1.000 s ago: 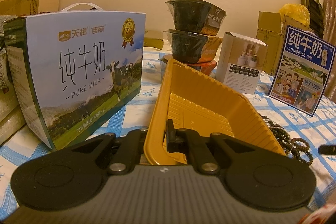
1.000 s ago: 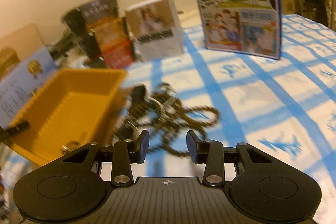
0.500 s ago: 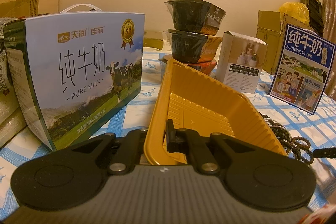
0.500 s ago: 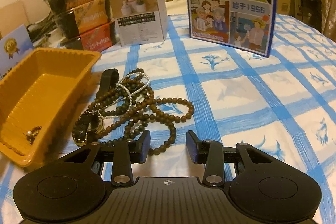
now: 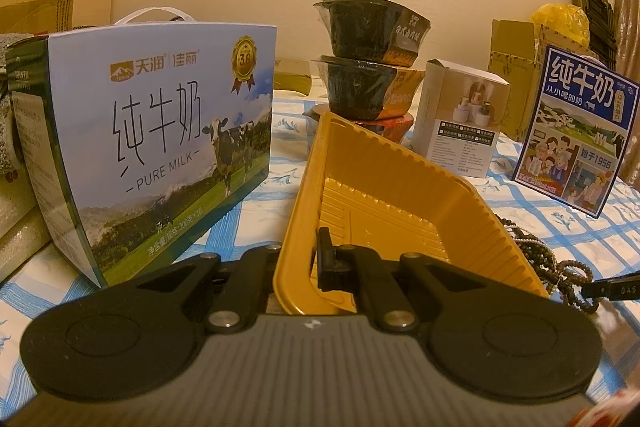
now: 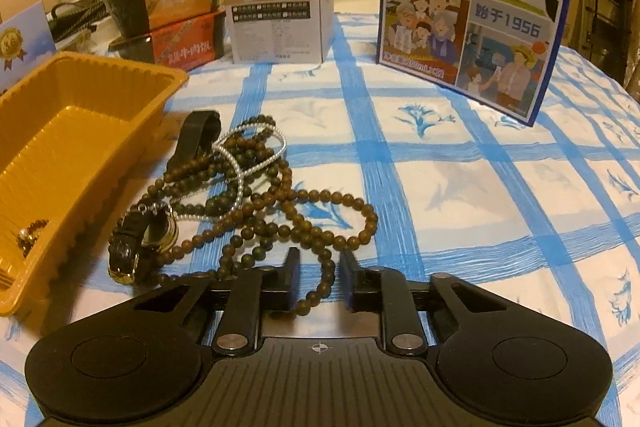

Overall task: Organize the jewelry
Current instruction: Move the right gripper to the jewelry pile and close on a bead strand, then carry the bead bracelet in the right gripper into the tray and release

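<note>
My left gripper (image 5: 298, 261) is shut on the near rim of a yellow plastic tray (image 5: 384, 187), which also shows in the right wrist view (image 6: 72, 131) with a small beaded piece (image 6: 30, 233) inside. Beside the tray lies a tangle of brown bead necklaces (image 6: 272, 199), a white pearl strand (image 6: 240, 163), and a black-strap gold watch (image 6: 140, 239). My right gripper (image 6: 319, 273) is open, low over the cloth, with a loop of brown beads lying between its fingertips. The bead pile shows in the left wrist view (image 5: 560, 259).
On the blue-checked tablecloth (image 6: 480, 187) stand a large milk carton (image 5: 160, 147), a stack of black food bowls (image 5: 372, 55), a small white box (image 5: 460, 123) and a blue milk box (image 6: 472, 3). Cardboard boxes (image 5: 516, 75) stand behind.
My right gripper has moved forward and down to the beads, so a bead loop now lies between its open fingers. My left gripper and the tray have stayed put.
</note>
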`<state>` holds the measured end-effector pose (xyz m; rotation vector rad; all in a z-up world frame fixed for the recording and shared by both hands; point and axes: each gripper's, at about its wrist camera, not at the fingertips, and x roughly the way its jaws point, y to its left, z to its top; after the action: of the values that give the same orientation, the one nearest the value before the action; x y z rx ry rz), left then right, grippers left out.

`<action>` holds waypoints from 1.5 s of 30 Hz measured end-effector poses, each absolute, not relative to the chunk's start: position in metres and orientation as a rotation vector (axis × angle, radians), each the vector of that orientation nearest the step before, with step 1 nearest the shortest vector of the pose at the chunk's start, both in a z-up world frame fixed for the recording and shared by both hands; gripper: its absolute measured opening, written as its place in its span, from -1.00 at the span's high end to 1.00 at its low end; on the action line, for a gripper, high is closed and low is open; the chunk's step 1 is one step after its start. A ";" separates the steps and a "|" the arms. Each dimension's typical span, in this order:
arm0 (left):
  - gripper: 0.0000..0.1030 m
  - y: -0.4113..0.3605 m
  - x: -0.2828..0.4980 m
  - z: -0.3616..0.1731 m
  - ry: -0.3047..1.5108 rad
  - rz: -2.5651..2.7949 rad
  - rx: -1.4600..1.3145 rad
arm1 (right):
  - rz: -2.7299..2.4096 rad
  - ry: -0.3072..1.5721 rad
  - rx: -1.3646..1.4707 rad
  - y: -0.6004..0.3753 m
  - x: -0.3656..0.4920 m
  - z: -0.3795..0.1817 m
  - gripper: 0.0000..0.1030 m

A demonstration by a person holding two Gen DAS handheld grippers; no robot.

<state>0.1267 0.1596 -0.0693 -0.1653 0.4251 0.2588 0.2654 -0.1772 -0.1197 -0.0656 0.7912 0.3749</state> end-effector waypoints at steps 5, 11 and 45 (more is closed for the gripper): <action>0.90 0.160 0.127 -0.070 0.424 0.259 -0.163 | 0.391 0.776 -0.064 -0.177 0.261 -0.116 0.87; 0.90 0.161 0.127 -0.071 0.424 0.260 -0.165 | 0.428 0.707 0.020 -0.183 0.250 -0.086 0.87; 0.90 0.179 0.103 -0.072 0.430 0.296 -0.216 | 0.991 0.744 0.204 -0.009 0.196 -0.058 0.86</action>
<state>0.1029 0.1792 -0.0718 -0.2157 0.4301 0.2963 0.1956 -0.0088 -0.0577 0.2041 0.7435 0.9912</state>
